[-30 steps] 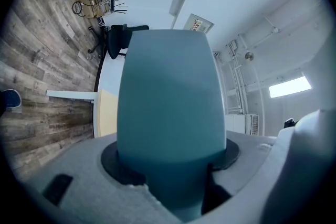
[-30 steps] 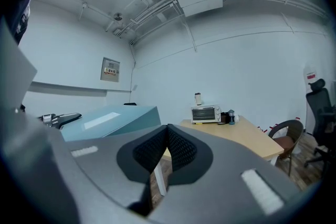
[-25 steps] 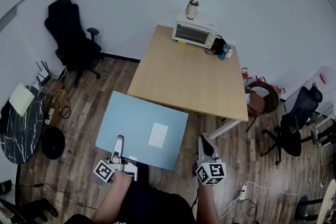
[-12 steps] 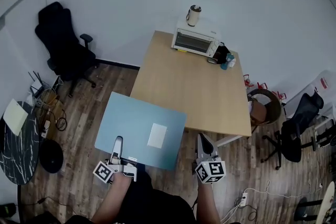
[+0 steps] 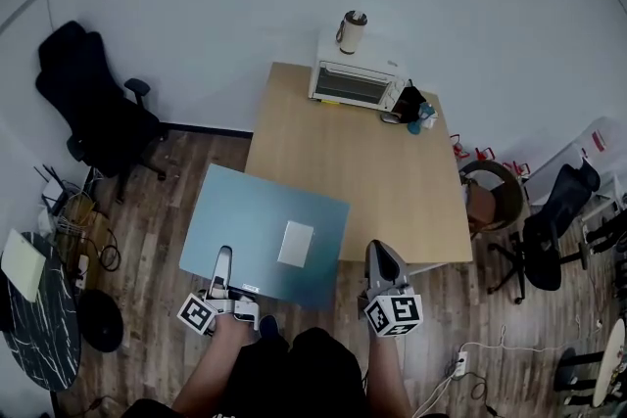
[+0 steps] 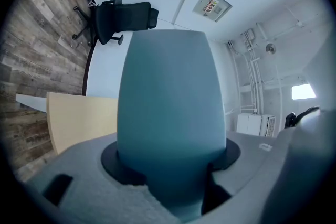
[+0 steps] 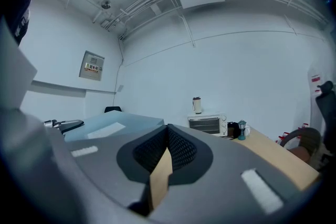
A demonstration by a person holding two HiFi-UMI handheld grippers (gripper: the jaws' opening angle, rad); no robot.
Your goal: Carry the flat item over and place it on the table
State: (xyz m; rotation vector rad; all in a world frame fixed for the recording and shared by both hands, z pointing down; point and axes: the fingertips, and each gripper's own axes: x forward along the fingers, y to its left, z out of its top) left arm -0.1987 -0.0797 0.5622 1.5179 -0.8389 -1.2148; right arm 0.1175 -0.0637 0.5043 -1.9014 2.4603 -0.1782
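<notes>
The flat item is a light blue board with a white label, held level above the wood floor. My left gripper is shut on its near edge. In the left gripper view the board runs out from between the jaws of the left gripper and fills the middle. The board's far right corner overlaps the near left edge of the wooden table. My right gripper hangs to the right of the board, apart from it. Nothing shows between the closed pads of the right gripper.
A toaster oven with a jar on top stands at the table's far end, beside small items. A black office chair stands at left, another chair and a brown stool at right. A dark round table sits at lower left.
The room has slid left and down in the head view, and the table stands closer to the board. Both grippers keep their places and the left one keeps its grip.
</notes>
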